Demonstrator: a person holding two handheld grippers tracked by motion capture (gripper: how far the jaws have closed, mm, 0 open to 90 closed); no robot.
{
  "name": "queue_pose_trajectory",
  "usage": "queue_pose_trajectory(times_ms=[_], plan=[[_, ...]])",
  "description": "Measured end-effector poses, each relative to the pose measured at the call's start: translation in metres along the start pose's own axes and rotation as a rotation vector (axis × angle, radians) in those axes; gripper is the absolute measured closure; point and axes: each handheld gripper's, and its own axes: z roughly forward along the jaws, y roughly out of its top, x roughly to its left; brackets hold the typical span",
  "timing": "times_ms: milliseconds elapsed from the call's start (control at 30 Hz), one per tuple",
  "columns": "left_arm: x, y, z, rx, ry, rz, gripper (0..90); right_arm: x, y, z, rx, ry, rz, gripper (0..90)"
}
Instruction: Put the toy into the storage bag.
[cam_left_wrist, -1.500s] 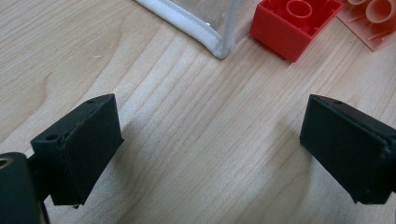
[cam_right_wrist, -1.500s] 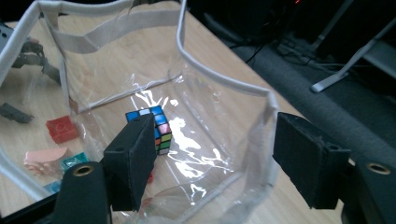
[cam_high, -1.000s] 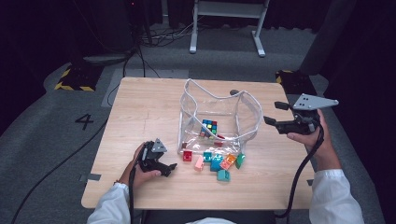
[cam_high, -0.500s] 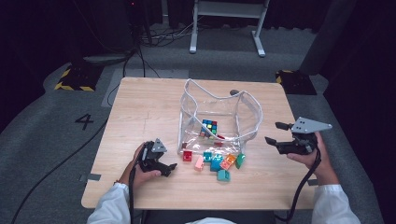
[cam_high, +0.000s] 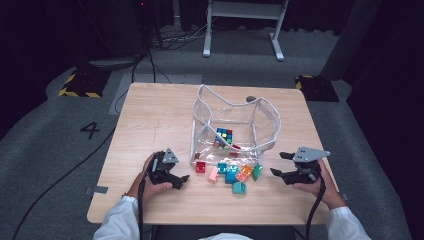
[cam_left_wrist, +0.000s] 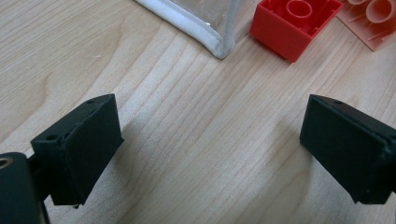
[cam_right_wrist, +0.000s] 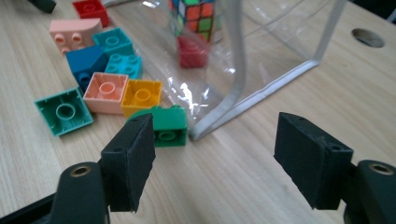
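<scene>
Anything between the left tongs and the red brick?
Nothing: bare wood separates the left tongs from the red brick in the left gripper view.

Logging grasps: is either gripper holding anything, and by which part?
Nothing is held. The left gripper and right gripper are both open over bare table.

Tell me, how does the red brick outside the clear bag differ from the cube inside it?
The red brick is one colour; the cube is a patchwork of coloured squares. The brick lies on the bare table by the clear bag; the cube sits inside it. Neither is held.
</scene>
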Motion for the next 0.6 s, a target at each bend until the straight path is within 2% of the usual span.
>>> queue_pose_trajectory(times_ms=[67, 267, 333, 500, 600], plan=[[0.000, 0.000, 0.000, 0.000, 0.000, 0.000, 5.5, 0.004, -0.005, 0.007, 0.006, 0.029, 0.010, 29.0], [0.000, 0.000, 0.000, 0.000, 0.000, 0.000, 5.6, 0.020, -0.016, 0.031, 0.057, 0.069, -0.009, 29.4], [0.000, 0.000, 0.000, 0.000, -0.001, 0.004, 5.6, 0.023, -0.017, 0.038, 0.059, 0.081, -0.007, 29.0], [0.000, 0.000, 0.000, 0.001, -0.001, 0.003, 5.6, 0.025, -0.017, 0.048, 0.061, 0.060, 0.001, 27.9], [0.000, 0.000, 0.000, 0.000, 0.000, 0.000, 5.6, 0.024, -0.019, 0.052, 0.049, 0.079, 0.025, 28.1]])
